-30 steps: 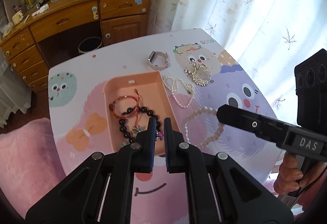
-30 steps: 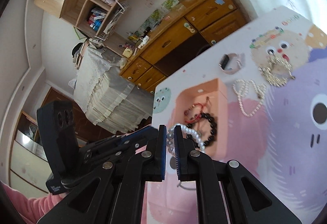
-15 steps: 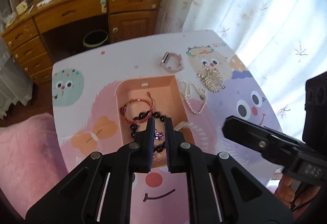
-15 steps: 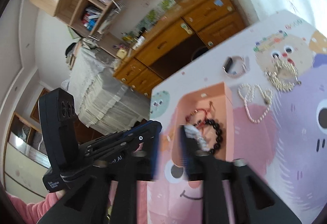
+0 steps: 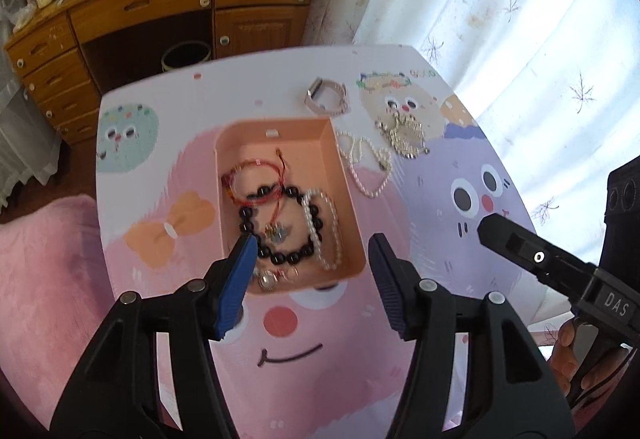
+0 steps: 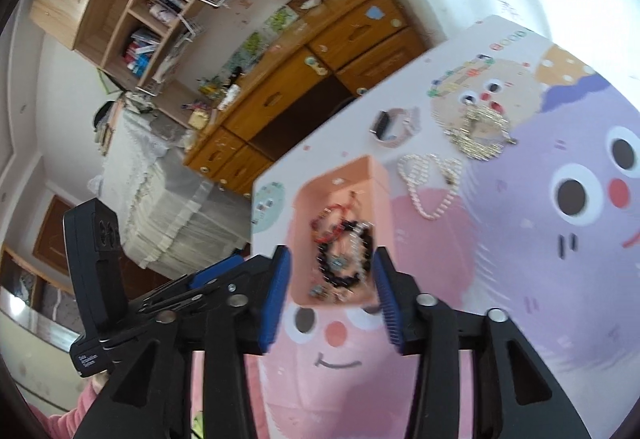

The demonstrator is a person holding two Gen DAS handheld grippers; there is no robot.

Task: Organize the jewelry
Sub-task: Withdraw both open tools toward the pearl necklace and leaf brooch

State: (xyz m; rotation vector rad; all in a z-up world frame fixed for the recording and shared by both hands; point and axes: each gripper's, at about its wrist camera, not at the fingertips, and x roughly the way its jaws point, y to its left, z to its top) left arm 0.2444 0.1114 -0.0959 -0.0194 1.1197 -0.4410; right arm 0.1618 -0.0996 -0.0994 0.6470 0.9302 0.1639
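**Pearl strand now in the tray; both jaws spread**

Blue-padded jaws on both sides stand wide w/ nothing between them. A sec ago we had both pairs pinched nearly closed, the right gripper carrying a white pearl bracelet and the left gripper nipping a small charm piece over the tray's near end. Now the bracelet lies inside the peach tray, draped over the black bead bracelet, so that drop is done, and the left has let go too.

Moving outward: the tray sits mid-table, just ahead of both grippers. Inside it we see a red cord bracelet at the far end, the black beads in the middle, the pearls along the right wall, and small charm bits near the front wall. It's a tangle, pieces overlapping.

Beyond the tray's right wall, on the cartoon-print table, three items are not yet put away: a pearl necklace just beside the wall, a silver chain cluster further right, and a pink watch near the tray's far right corner.

We judge the task roughly half done; the necklace is the closest next pick, and thin loose strands like that may slip from the pads.
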